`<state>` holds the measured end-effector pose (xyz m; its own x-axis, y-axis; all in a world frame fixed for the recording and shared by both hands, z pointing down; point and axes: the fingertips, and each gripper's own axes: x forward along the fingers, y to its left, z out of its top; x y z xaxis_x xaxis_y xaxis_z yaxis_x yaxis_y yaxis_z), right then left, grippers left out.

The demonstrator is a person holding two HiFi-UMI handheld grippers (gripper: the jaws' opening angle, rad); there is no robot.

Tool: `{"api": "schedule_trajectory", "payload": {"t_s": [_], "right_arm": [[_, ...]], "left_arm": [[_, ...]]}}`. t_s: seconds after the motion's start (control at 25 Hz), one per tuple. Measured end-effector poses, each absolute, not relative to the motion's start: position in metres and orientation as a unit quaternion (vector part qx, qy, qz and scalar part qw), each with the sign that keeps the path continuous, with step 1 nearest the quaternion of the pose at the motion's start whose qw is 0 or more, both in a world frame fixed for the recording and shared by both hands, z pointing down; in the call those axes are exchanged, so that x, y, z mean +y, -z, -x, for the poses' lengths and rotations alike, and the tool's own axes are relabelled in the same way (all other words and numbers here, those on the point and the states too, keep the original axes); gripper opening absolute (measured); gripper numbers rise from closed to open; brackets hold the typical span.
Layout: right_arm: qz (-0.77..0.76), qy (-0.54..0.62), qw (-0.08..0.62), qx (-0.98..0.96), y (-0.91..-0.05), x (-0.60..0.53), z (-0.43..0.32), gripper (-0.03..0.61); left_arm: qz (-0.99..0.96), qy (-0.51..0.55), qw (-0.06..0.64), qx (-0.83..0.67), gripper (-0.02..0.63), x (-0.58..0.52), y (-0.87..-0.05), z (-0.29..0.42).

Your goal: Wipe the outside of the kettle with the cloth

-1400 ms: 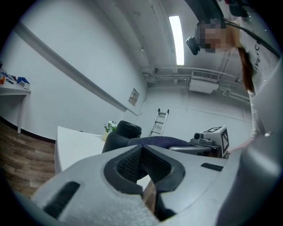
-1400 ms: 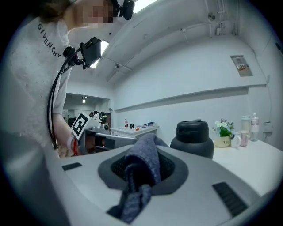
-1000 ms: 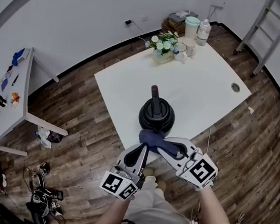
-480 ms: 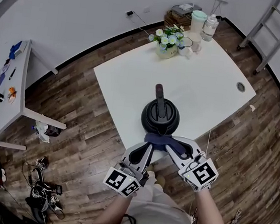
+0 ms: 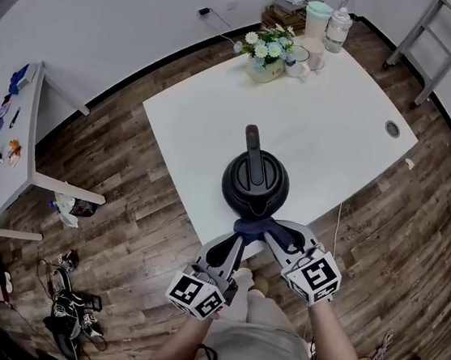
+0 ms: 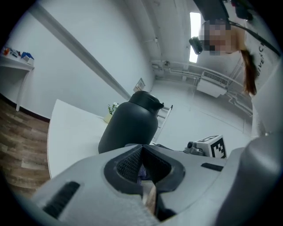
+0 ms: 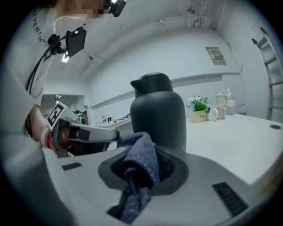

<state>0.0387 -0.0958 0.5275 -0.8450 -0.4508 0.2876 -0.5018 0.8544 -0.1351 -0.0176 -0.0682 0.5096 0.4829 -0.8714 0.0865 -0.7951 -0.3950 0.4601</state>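
Cloth (image 7: pixel 140 154), dark blue, soft woven fabric, bunched and stretched between both tools at the near table edge.
Left gripper (image 6: pixel 141 152), grey two-jaw tool with marker cube: jaws drawn together, a sliver of the blue fabric pinched between them.
Right gripper (image 7: pixel 146 174), matching tool: jaws clamped on a thick fold of the fabric, which spills over the upper jaw and hangs below.
Kettle (image 5: pixel 255 185), matte black, rounded body with lid and long top handle (image 5: pixel 252 150): stands upright on the table just beyond the tool tips, the fabric at or against its near side; contact cannot be confirmed.
Handling, judged: the fabric is limp and light and will drape to the curve; a hold at both ends suits it. The vessel looks rigid and smooth and may slide or turn under a sideways rub; the handle is the steadying point.
Table (image 5: pixel 336 140), white, rectangular top.
Flower pot (image 5: pixel 265 58), pale blooms, far end.
Lidded containers (image 5: pixel 317 19), pale, far corner.
Ladder (image 5: pixel 443 35), metal, against the wall.
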Motion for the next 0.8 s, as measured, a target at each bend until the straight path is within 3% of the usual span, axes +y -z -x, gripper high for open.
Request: {"api": "schedule_trajectory", "payload": {"t_s": [0.28,0.6,0.8], "right_arm": [[-0.283,-0.048,0.172,-0.942,-0.526,-0.095,-0.049,0.067],[-0.337,0.082,0.063,-0.936,-0.377,-0.105,-0.084,0.067],[-0.353,0.122,0.151,-0.915,-0.403,-0.128,-0.084,0.067]], "left_arm": [[-0.862,0.02,0.122,-0.492,0.008,-0.065,-0.495,0.0],[-0.895,0.026,0.083,-0.438,0.006,-0.07,-0.446,-0.039],[-0.898,0.029,0.082,-0.432,0.006,-0.071,-0.437,-0.049]]}}
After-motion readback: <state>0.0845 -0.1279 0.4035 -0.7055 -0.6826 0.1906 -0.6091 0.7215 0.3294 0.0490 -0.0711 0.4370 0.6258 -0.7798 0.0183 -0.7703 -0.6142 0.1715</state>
